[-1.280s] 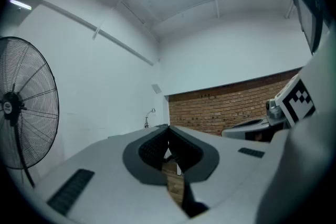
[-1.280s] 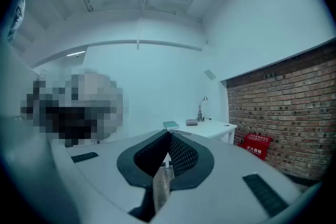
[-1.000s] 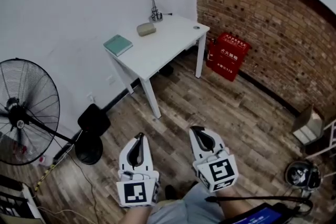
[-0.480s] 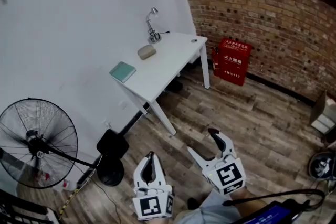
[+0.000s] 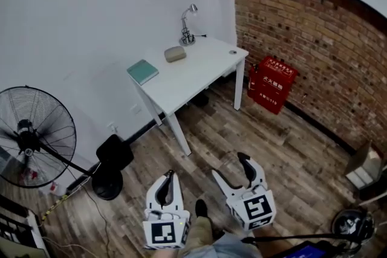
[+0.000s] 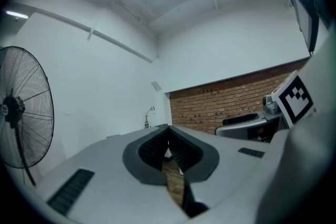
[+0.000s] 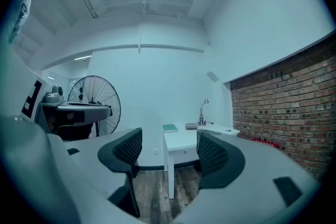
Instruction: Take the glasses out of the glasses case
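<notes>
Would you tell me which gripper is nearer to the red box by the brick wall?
Right. In the head view the right gripper is down-left of the red box; the left gripper lies farther left still.

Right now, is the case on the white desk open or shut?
Shut, it seems: the glasses case sits as one rounded lump on the desk, no lid raised.

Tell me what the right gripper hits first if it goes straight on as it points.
Likely the white table, around its near leg; only wood floor lies before it. The right gripper is open and empty. Depth is unclear.
</notes>
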`<state>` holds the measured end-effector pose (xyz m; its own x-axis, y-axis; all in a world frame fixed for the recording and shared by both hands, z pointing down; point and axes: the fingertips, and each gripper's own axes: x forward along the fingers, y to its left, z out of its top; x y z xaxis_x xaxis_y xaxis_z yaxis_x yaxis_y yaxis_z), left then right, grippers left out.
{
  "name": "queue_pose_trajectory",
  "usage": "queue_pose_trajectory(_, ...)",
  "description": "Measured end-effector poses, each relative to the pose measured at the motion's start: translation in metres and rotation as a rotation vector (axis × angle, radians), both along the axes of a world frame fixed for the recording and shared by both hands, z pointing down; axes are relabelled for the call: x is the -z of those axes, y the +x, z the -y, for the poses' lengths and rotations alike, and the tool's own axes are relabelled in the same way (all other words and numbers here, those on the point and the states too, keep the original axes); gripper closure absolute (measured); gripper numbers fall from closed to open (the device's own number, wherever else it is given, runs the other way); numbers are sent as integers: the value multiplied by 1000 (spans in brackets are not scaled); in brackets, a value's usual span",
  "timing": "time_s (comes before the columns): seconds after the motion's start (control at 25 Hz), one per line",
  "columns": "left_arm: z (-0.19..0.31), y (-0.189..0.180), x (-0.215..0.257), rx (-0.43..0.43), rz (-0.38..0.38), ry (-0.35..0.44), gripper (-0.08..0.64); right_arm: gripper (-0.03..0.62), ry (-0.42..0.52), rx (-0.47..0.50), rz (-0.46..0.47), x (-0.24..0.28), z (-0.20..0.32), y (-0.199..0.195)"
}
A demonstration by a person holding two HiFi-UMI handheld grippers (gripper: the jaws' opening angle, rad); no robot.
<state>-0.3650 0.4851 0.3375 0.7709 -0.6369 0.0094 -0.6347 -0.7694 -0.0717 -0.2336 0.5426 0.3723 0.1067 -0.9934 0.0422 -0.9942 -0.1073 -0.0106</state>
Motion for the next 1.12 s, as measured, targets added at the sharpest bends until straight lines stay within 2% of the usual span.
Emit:
queue_pose_trajectory(0.36,96,35,-20,6,-35,-30,554,255,-59,11,-2,-21,89,36)
queue_pose_trajectory(0.56,165,58,-14,-9,-64,-34,554,255,-55,18,-7,-13,162,55)
queue_pose_trajectory(0.72,211,75,-7,-25,-80,-32,554,255,-33,17,-51,-1,209,69)
queue_pose_trajectory(0.88,248,93,2,-39,-102,-17,554,255,-23,5,-88,10,244,86)
queue_pose_trajectory(1.0,270,107,9,-57,-122,38,554,255,-3,-12,-108,20,263,100)
queue_pose_trajectory(1.12,281,122,14,-73,-124,18,554,255,11,-26,-107,26,278,114)
